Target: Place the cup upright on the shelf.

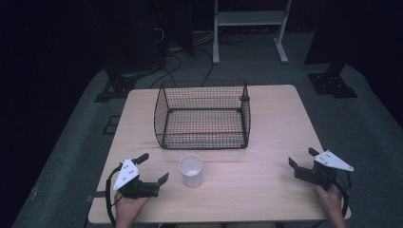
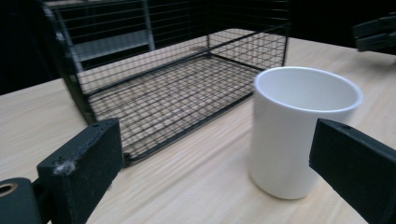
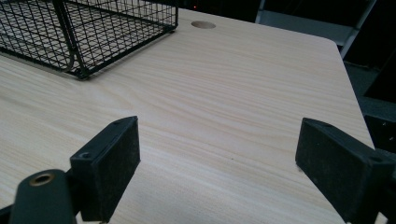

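Nothing is gripped yet. Left gripper (image 1: 153, 168), jaws spread wide, sits just left of the white cup (image 1: 191, 170), which stands upright just before the wire basket (image 1: 203, 115). Right gripper (image 1: 301, 158), likewise spread, waits well right of the cup. Likely next: closing on the cup squarely. Pale wooden table (image 1: 266, 137), grey carpet, dark room.

wire basket (image 1: 202, 115) open-topped, white cup (image 1: 191, 170) just before it
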Action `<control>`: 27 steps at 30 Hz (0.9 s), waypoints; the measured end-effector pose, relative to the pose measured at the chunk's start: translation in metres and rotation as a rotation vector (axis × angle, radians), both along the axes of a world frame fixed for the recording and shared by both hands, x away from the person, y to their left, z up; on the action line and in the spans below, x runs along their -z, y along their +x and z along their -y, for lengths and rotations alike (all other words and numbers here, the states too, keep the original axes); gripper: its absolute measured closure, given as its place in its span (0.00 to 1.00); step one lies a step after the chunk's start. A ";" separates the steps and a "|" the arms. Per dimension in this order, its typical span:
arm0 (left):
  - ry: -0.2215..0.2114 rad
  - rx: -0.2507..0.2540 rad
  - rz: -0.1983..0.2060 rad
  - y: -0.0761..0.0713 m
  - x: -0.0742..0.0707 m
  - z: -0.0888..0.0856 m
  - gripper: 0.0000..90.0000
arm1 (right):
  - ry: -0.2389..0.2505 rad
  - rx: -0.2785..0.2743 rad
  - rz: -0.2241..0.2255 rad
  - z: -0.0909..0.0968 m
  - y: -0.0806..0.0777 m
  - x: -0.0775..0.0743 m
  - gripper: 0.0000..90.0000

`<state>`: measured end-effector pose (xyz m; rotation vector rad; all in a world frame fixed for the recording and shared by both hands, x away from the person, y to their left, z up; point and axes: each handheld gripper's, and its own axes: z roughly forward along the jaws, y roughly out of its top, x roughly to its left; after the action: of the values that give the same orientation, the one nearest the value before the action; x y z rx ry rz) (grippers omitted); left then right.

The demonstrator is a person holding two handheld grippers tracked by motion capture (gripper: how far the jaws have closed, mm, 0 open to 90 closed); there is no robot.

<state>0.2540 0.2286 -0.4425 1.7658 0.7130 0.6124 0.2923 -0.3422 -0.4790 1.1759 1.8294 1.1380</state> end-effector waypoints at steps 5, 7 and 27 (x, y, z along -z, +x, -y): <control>0.014 0.025 -0.003 -0.003 -0.001 0.004 0.03 | 0.000 -0.002 0.000 0.000 0.000 0.000 0.15; 0.017 0.042 -0.004 -0.004 -0.002 0.007 0.03 | 0.000 -0.001 -0.001 0.000 0.000 0.000 0.14; 0.038 0.145 -0.024 -0.006 -0.006 0.025 0.03 | -0.001 -0.002 -0.001 0.000 0.000 0.000 0.14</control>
<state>0.2484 0.2036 -0.4368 1.8447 0.5869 0.5104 0.2925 -0.3418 -0.4790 1.1744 1.8326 1.1372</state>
